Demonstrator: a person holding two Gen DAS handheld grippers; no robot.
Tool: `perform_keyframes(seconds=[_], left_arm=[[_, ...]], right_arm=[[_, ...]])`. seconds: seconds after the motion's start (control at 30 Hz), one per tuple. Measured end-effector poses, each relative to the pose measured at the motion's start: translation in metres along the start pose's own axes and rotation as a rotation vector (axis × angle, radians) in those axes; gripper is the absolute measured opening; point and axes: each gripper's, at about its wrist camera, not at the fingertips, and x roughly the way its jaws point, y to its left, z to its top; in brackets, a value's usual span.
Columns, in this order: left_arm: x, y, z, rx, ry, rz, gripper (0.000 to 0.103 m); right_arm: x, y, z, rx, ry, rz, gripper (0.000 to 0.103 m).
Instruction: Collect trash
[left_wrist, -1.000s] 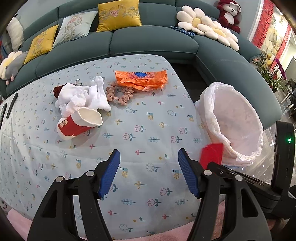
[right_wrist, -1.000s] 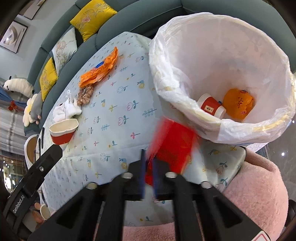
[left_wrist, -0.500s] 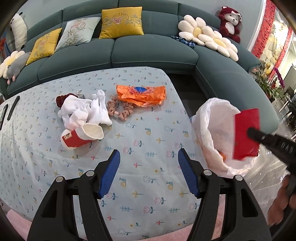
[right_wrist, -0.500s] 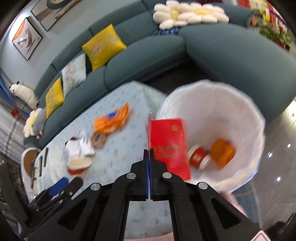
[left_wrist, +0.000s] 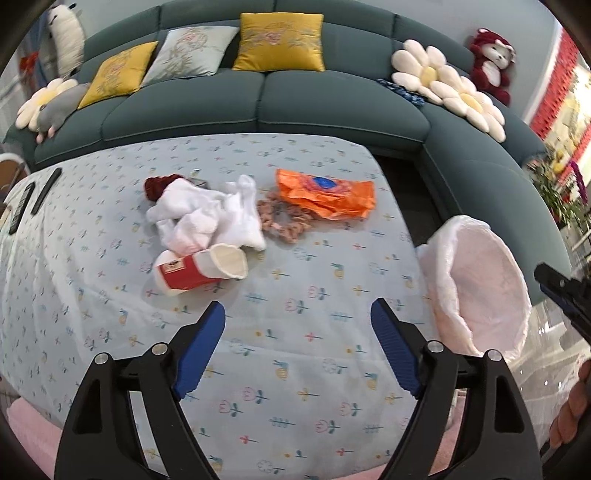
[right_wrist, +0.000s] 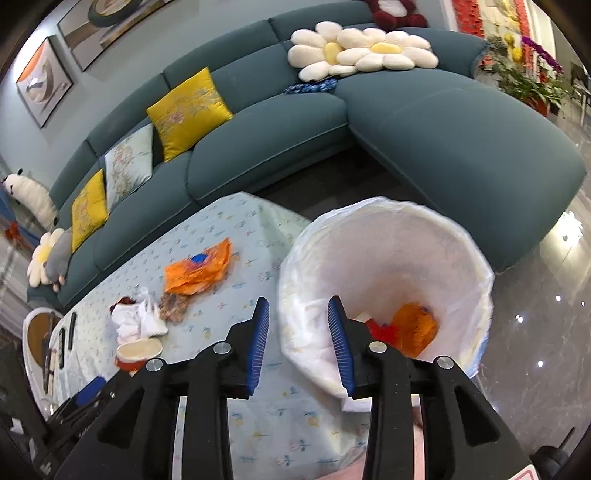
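Right gripper (right_wrist: 299, 345) hung over the near rim of the white-lined trash bin (right_wrist: 476, 258), jaws opening, nothing between the blue pads. Inside the bin lay a red item (right_wrist: 384, 334) and a crumpled orange wrapper (right_wrist: 415, 326), with a pale scrap at about 10 o'clock from them — too hidden to name.

Left gripper (left_wrist: 297, 347) stood above the flower-print tablecloth (left_wrist: 295, 295), jaws opening wide and empty. From its view, the trash left on the table sat toward 11 to 12 o'clock:
- red-and-white paper cup (left_wrist: 201, 267), tipped on its side, mouth facing right
- wad of white tissue (left_wrist: 207, 218), touching the cup's far side
- dark red object (left_wrist: 159, 184) at the tissue's 10 o'clock edge, partly covered
- pinkish-brown scrunchie (left_wrist: 284, 223), just right of the tissue
- flat orange snack bag (left_wrist: 327, 194), overlapping the scrunchie's far edge

The bin stood off the table's right end, at 3 o'clock from the left gripper. Teal sectional sofa (left_wrist: 266, 103) curved behind the table.
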Motion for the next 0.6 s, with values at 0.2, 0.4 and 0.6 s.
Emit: perform_keyframes(seconds=[0.2, 0.4, 0.6], left_arm=[[0.007, 0.034, 0.006, -0.063, -0.001, 0.049, 0.081], [0.023, 0.066, 0.012, -0.123, 0.024, 0.077, 0.081], [0.047, 0.078, 0.019, -0.119, 0.062, 0.073, 0.081]], right_arm=[[0.012, 0.032, -0.013, -0.055, 0.038, 0.045, 0.034], [0.028, 0.061, -0.023, -0.086, 0.084, 0.082, 0.034], [0.051, 0.089, -0.029, -0.125, 0.124, 0.091, 0.034]])
